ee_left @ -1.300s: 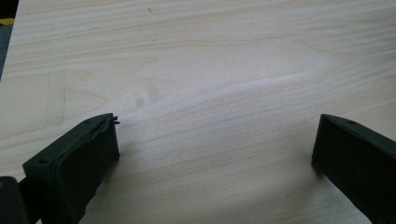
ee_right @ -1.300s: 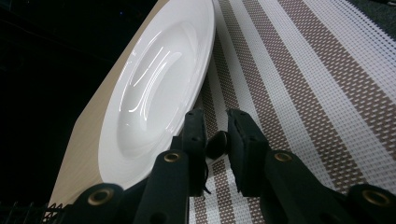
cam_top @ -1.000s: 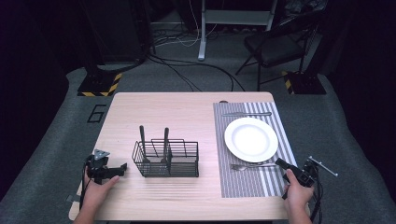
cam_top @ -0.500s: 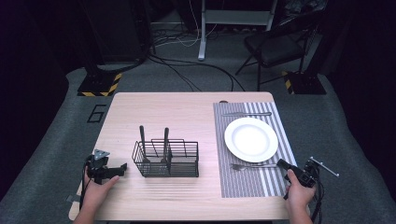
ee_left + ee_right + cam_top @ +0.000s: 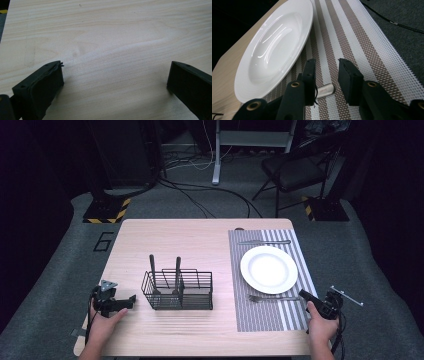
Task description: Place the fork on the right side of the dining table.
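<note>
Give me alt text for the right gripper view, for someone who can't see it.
The right gripper hangs low over a brown and white striped placemat, jaws apart with the end of a metal utensil handle lying between them. A white plate sits on the placemat just beyond, with light wooden table past it.

Fork (image 5: 325, 89) mostly hidden behind the right gripper (image 5: 326, 67) jaws in the right gripper view, just a handle end peeking through the gap. Plate (image 5: 274, 47) cut off at the top edge there. Left gripper (image 5: 113, 75) jaws clipped at the bottom and right edges in the left gripper view. In the high view, lower ends of two dark handles (image 5: 152, 270) screened by the wire caddy (image 5: 177, 291), type too small to tell. Utensil (image 5: 264, 242) beyond the plate too small to identify. Forearms cut off at the bottom edge.
</note>
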### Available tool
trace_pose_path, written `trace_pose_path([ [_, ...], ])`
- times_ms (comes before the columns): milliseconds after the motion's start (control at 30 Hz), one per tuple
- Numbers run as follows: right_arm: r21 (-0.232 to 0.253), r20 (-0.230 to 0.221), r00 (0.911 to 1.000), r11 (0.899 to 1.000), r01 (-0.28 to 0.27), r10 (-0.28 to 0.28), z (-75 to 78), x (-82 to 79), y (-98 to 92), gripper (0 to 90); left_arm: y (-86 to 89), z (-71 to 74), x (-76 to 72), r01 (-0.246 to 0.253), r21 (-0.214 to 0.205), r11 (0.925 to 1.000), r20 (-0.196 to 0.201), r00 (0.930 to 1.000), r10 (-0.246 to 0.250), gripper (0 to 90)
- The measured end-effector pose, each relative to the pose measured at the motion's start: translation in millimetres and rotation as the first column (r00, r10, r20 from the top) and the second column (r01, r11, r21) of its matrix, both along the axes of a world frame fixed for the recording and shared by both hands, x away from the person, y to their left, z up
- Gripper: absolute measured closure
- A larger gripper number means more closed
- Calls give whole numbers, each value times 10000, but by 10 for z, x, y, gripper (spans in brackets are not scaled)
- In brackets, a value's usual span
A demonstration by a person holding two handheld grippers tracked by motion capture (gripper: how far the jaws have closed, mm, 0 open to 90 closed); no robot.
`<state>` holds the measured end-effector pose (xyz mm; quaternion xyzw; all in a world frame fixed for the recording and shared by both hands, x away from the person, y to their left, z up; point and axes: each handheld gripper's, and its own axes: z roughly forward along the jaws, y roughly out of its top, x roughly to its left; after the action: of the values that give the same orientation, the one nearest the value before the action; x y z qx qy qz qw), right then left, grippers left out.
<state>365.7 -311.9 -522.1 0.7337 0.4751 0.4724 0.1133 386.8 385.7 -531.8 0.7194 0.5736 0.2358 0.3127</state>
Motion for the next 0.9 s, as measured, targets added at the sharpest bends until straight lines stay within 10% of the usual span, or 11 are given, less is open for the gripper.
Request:
trace_pose_path([
  [533, -1779, 749, 9852, 9742, -1387, 1539, 310, -54, 226, 542, 0, 0, 0, -2, -2, 10000, 0, 10000, 2, 3],
  [733, -2050, 1009, 9673, 9562, -2088, 2328, 359, -50, 359, 501, 0, 0, 0, 0, -1, 10000, 1, 10000, 0, 3],
  [900, -2769, 1228, 9325, 9140, -2965, 3397, 402, -50, 556, 485, 0, 0, 0, -4, -4, 10000, 1, 10000, 4, 3],
])
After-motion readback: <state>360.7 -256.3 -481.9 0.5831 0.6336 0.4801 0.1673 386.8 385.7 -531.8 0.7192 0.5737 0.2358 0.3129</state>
